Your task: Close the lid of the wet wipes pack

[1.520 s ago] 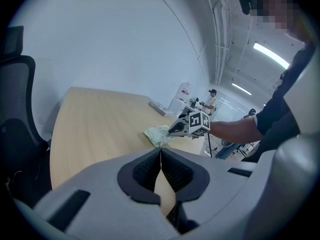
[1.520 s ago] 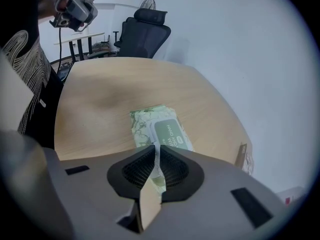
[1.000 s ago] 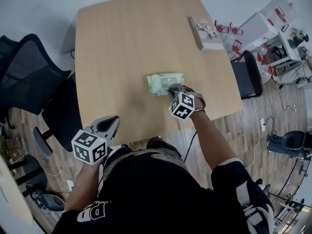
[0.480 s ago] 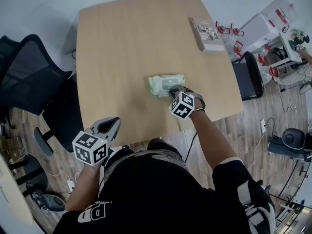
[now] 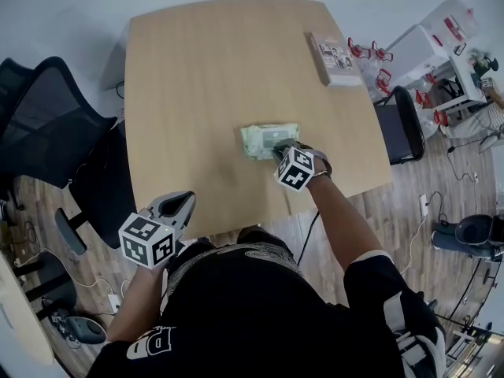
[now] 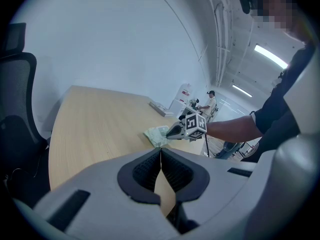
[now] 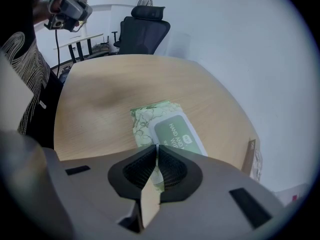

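Big pale wood table with rounded corners fills the head view, and a black mesh office chair sits off its left side. The person in a black top stands at the near edge, both arms out. A flat grey-and-white box lies way over at the far right corner, well apart from the action. Mid-table, twd the near right, is the pale green soft wet wipes pack, lying flat. In the right gripper view its darker green lid panel with a white border lies flat on top of the pack. The right gripper points steeply down at the pack's near end. Its jaws are pressed together w/ only a thin slit, nothing caught btwn them, tips right over the pack's edge. Can't tell if they touch it. The left gripper hangs off the table's near left edge, well apart from the pack. Its jaws are closed tight on each other, empty, w/ only table showing beyond.
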Tool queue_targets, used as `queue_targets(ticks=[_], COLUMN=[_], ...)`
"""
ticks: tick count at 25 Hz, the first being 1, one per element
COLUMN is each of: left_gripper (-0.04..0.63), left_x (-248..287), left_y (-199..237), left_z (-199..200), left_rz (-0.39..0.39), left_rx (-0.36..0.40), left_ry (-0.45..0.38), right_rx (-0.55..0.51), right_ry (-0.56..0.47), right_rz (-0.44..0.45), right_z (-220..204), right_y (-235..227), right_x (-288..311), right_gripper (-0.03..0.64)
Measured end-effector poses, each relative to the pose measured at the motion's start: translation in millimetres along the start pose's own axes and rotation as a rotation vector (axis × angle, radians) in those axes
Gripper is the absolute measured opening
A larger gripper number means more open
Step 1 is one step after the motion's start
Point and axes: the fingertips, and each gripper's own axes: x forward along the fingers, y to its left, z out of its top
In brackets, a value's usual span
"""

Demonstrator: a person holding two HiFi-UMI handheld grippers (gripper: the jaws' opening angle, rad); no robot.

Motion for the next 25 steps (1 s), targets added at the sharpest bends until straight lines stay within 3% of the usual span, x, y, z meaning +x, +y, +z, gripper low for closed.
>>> queue_targets(ticks=[6,14,17,23,25], left_gripper=[0.02,0.02,0.019,0.02,0.02], left_x=[-3.5,-17.9,-21.1,-21.0,-21.7], left_y=[-0.3,2.2,7.0,5.7,5.2], left_z=[-2.3,-7.0,-8.3,-6.2,-6.9], left_rz=[-0.024,-0.061,-0.068,-0.097,-0.103], left_rx=[0.014,0.045,0.054,0.068,0.066], left_ry=[-0.001,0.011,0.015,0.014,0.013], right_rx=[0.0,0.055,0.071,0.119,0.195], right_ry=[0.039,0.013,0.011,-0.009,-0.038], right_rz=[0.036,-0.093,-0.112,-0.141,-0.129], right_z=[1.1,2.7,6.4,11.3,11.3], right_y=[1.1,0.2,1.3,-4.3,-4.7], right_x=[2.9,-10.0,-16.6,-26.8,-25.7], right_gripper=[0.02,0.026,0.061,0.063,0.051])
